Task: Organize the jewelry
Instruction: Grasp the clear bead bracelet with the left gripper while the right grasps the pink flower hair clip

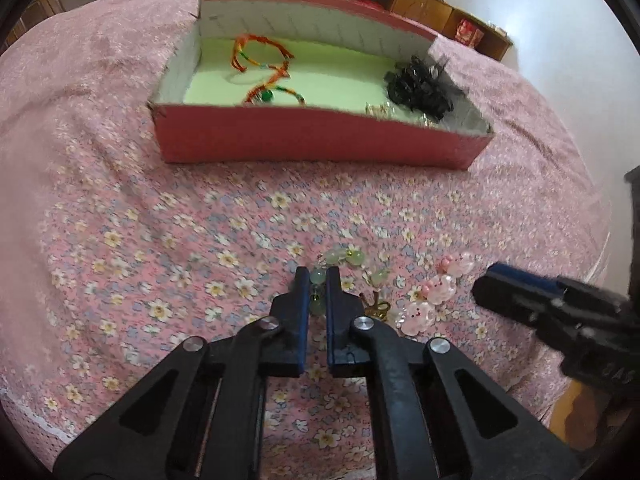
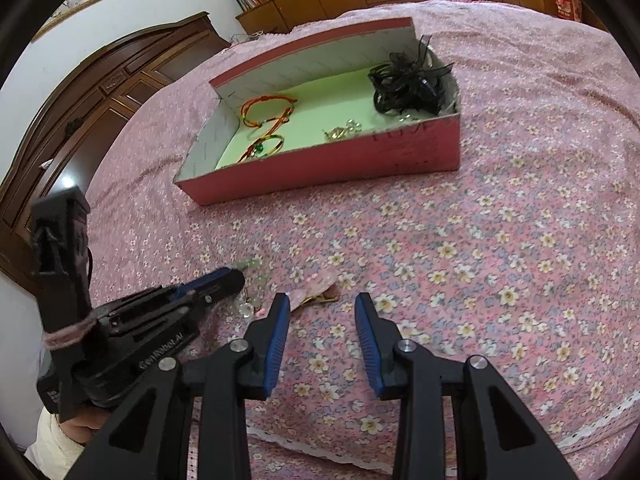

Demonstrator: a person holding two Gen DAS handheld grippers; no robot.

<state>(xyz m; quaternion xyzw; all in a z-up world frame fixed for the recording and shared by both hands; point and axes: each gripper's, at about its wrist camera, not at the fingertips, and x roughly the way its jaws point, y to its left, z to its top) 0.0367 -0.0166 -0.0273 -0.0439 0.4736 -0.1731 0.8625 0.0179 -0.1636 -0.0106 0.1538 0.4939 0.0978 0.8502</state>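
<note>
Left wrist view: left gripper (image 1: 319,276) clenched on a pale green bead bracelet (image 1: 344,258) lying on the flowered bedspread (image 1: 180,240), pink beads (image 1: 436,292) just beside it, red box (image 1: 320,140) farther up holding orange cords (image 1: 264,64) and a black hairpiece (image 1: 420,86). Right wrist view: right gripper (image 2: 322,300) released, jaws apart over the bedspread, nothing between them; a pink clip (image 2: 316,290) lies near its left finger.
</note>
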